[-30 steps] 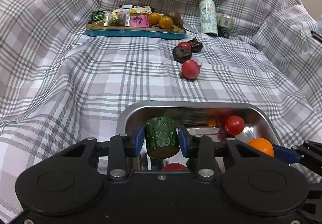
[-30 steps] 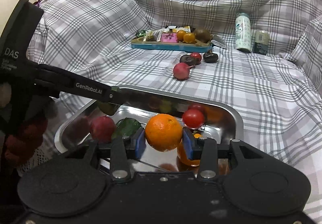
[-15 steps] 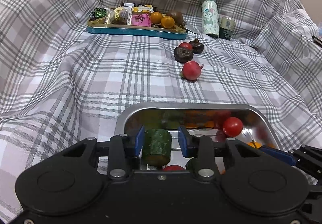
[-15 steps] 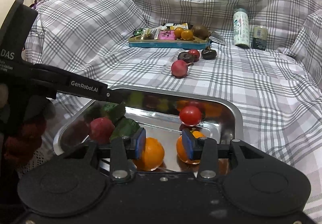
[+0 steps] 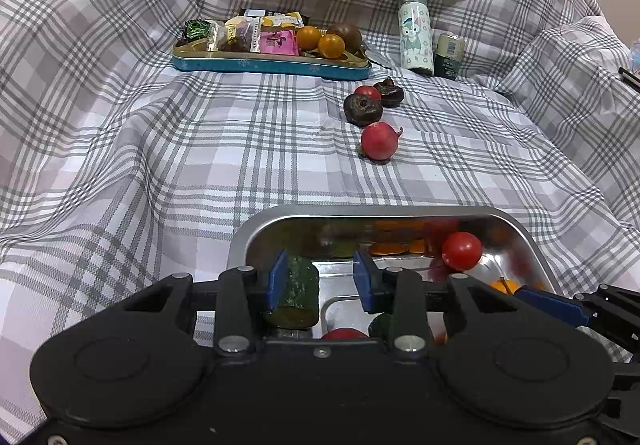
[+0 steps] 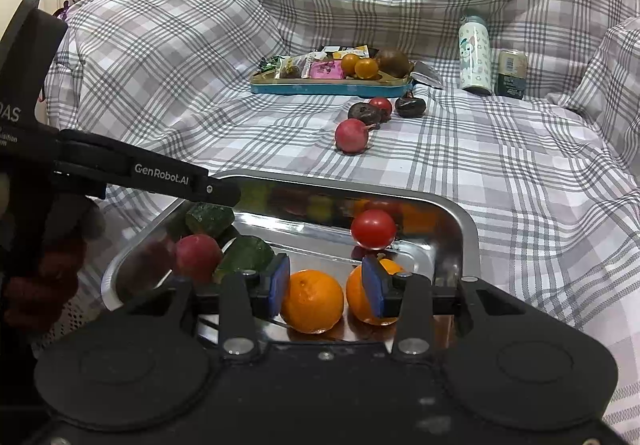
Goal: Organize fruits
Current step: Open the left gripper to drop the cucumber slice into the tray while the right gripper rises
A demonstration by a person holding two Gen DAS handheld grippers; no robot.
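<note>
A steel tray (image 5: 260, 229) lies near me on the checked cloth. My left gripper (image 5: 320, 279) is open over its left end, and a green cucumber piece (image 5: 292, 293) leans on the left pad, clear of the right one. My right gripper (image 6: 326, 285) is open too, with an orange (image 6: 312, 301) resting on the tray (image 6: 468, 229) floor between its pads. A second orange (image 6: 360, 299), a tomato (image 6: 373, 229), a radish (image 6: 198, 257) and another cucumber piece (image 6: 244, 255) also lie inside. On the cloth beyond lie a radish (image 5: 379, 140), two dark fruits (image 5: 362, 109) and a small tomato (image 5: 367, 92).
At the back stands a blue tin (image 5: 272, 65) holding snack packets, two small oranges and a brown fruit. A printed bottle (image 5: 416, 37) and a green can (image 5: 450, 51) stand to its right. The cloth rises in folds on both sides. A dark red gloved hand (image 6: 40, 277) holds the left gripper.
Both grippers have lowered into the tray and opened. The left one let go of the cucumber piece. The right one released the orange, which now rests on the tray floor.
</note>
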